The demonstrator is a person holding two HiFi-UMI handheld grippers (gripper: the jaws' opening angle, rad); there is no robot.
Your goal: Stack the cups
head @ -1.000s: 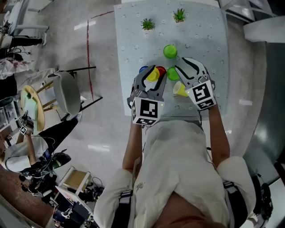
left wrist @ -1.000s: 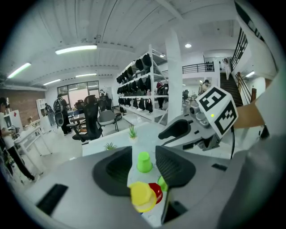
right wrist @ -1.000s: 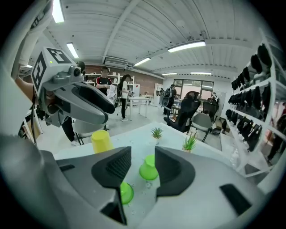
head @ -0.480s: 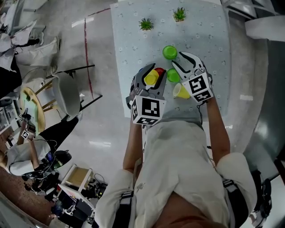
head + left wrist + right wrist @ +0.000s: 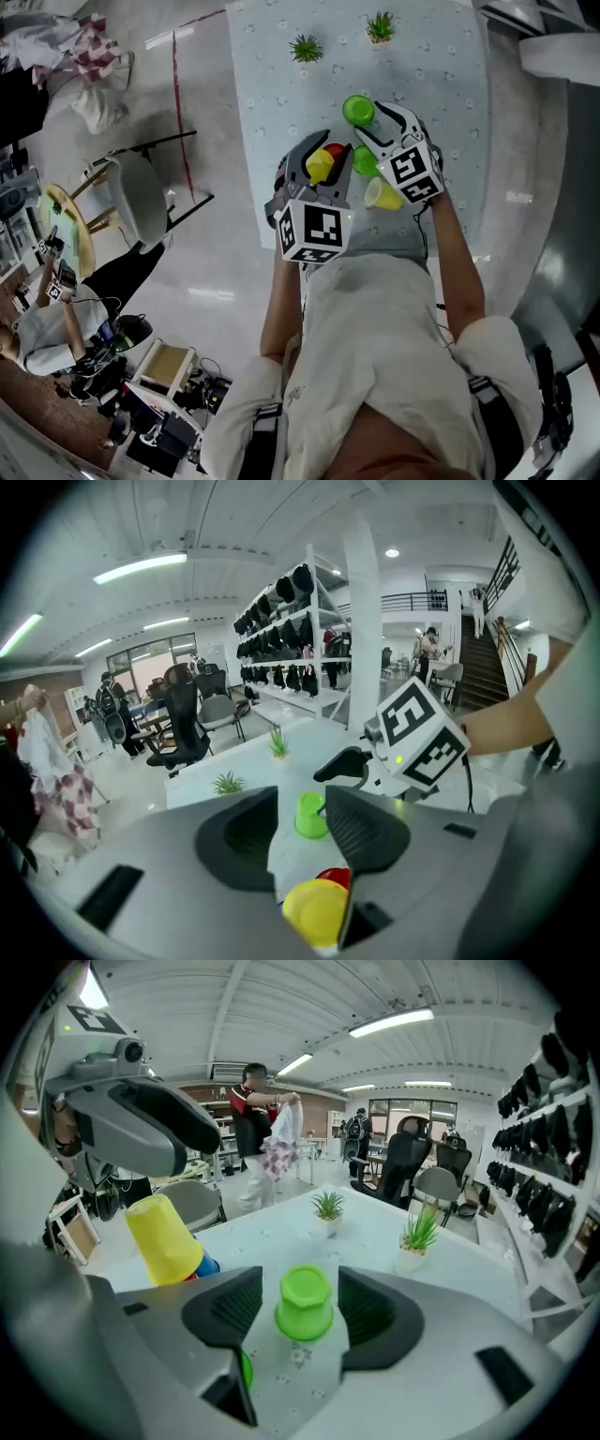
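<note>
Head view.
A: Report the cup positions.
B: On the pale speckled tabletop (image 5: 441,84), the left gripper (image 5: 319,159) is clamped on a yellow plastic cup (image 5: 321,171). The cup is held close above a red plastic cup (image 5: 337,149) and overlaps it from this angle. One light-green plastic cup (image 5: 358,110) stands mouth-down and alone, toward the two small potted plants (image 5: 307,47). A second light-green cup (image 5: 366,161) sits just beneath the right gripper (image 5: 373,127). A second yellow cup (image 5: 382,194) lies on its side near the table's near edge.

Left gripper view.
A: Confirm the grip.
B: The jaws stand at a medium spread with the yellow plastic cup gripped between them. The red rim shows just past it. Contact between the two cups cannot be determined.

Right gripper view.
A: State of the right jaws?
B: They have just been opening and now stand wide, with no pad pressing on anything. The lone green cup appears in the gap, on the table beyond the tips. A sliver of the second green cup shows under the jaw at the picture's left. A dark-blue plastic cup (image 5: 208,1265) shows behind the held yellow one.
A: Progress?
B: Judged early, as no finished stack is visible. The yellow cup remains to be seated on the red. The blue cup, both green cups and the fallen yellow cup then remain to be nested.
</note>
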